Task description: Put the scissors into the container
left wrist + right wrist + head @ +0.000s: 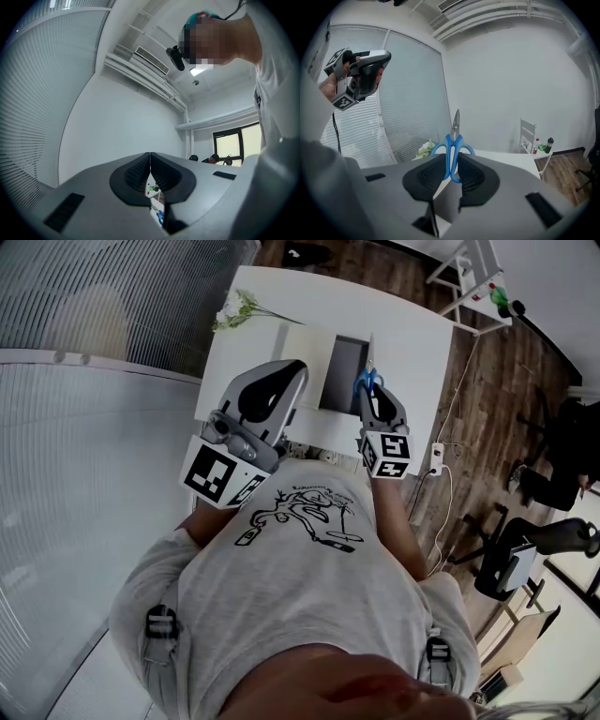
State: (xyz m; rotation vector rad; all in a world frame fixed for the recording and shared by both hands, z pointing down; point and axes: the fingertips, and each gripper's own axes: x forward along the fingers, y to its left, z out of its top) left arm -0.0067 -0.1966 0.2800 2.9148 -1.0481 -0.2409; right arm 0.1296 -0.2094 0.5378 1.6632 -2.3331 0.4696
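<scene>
**Scissors held upright above the counter, container just ahead**

Seen from above, a person in a grey T-shirt stands at the near edge of a white counter [403, 334]. At its far left corner lies a small bunch of white flowers [234, 310], well away from the work.

The left gripper [292, 371] is raised near the person's chest and points up and away from the counter. Its fingers [136, 171] are pressed together with nothing between them. It seems to be kept up there simply to leave the other hand room.

Near the middle of the counter sits the container [343, 367], a shallow open box with a dark inside and nothing visible in it.

Just right of the container, the right gripper [372, 395] grips the scissors [452, 150]. Its fingers [426, 176] clamp the blue handles, and the closed blades stick straight up beyond the fingertips. The scissors hang in the air beside the container's right edge, not yet inside it. Gripping by the handles leaves the blades free, so they will probably have to be tipped down or laid flat to go in.

Past the counter's far right corner stands a white rack [469, 282] with a green bottle on it.
</scene>
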